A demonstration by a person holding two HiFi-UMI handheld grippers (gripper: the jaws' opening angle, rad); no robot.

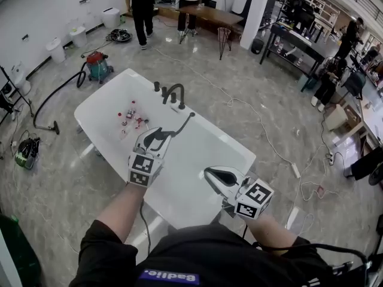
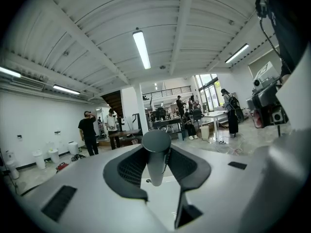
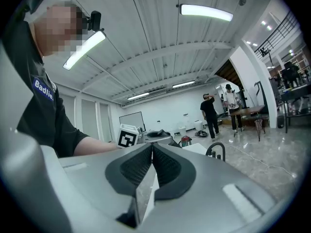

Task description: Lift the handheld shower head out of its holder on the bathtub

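Left gripper (image 2: 156,154): closed on the dark round handle of the shower head (image 2: 156,144); in the left gripper view a pad is seen pressed against each side of it.
Right gripper (image 3: 151,147): closed, pad against pad, with nothing held between; in the head view it is found low and right of centre, apart from the shower head.
Shower head, place: carried by the left gripper above the bathtub (image 1: 102,103), in the middle of the head view; its slim dark body is stretched from the jaws toward the upper right, in the direction of the faucet (image 1: 175,91).
Holder: cannot be made out with certainty; the shower head is judged to be lifted out already.
Weight: judged light, so one gripper is enough.
Stiffness: the body is judged rigid and not fragile. A hose is expected at one end but is not clearly seen; a backward pull from it should be expected.
Surface: smooth, dark and round, so it may turn or slide between the pads if it is held loosely.
Where to hold: across the straight handle, near its middle, as is done now; the head end and the hose joint are better avoided.
Bathtub: white and glossy, with the faucet at the far rim; a few small items (image 1: 131,117) are seen lying left of the faucet.
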